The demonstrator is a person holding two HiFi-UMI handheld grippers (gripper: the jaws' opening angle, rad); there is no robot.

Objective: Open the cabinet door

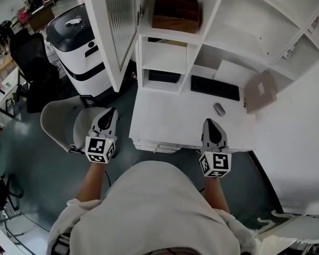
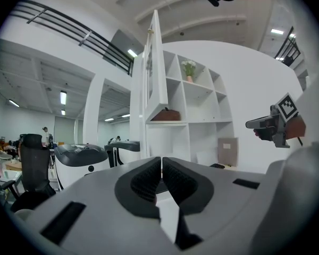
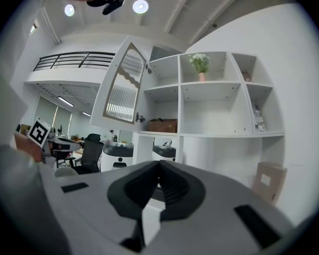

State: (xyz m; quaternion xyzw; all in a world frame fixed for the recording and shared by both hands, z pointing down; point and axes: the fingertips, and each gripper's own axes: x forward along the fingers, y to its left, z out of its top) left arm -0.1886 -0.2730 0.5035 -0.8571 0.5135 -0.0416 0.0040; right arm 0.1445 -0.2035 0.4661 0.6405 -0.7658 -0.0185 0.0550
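The white cabinet door [image 1: 114, 31] with its ribbed glass panel stands swung open to the left of the shelf unit; it shows edge-on in the left gripper view [image 2: 155, 62] and slanted in the right gripper view [image 3: 122, 89]. My left gripper [image 1: 107, 113] hovers left of the desk, well below and short of the door, its jaws shut [image 2: 162, 161] on nothing. My right gripper [image 1: 210, 122] hangs over the desk's front edge, jaws also shut [image 3: 159, 166] and empty. Both point level towards the shelves.
A brown box [image 1: 175, 12] sits in the opened compartment. On the white desk [image 1: 170, 116] lie a keyboard [image 1: 215, 87], a mouse [image 1: 219, 109] and a cardboard piece [image 1: 260, 91]. A grey chair [image 1: 58, 121] and a white-and-black machine [image 1: 74, 41] stand to the left.
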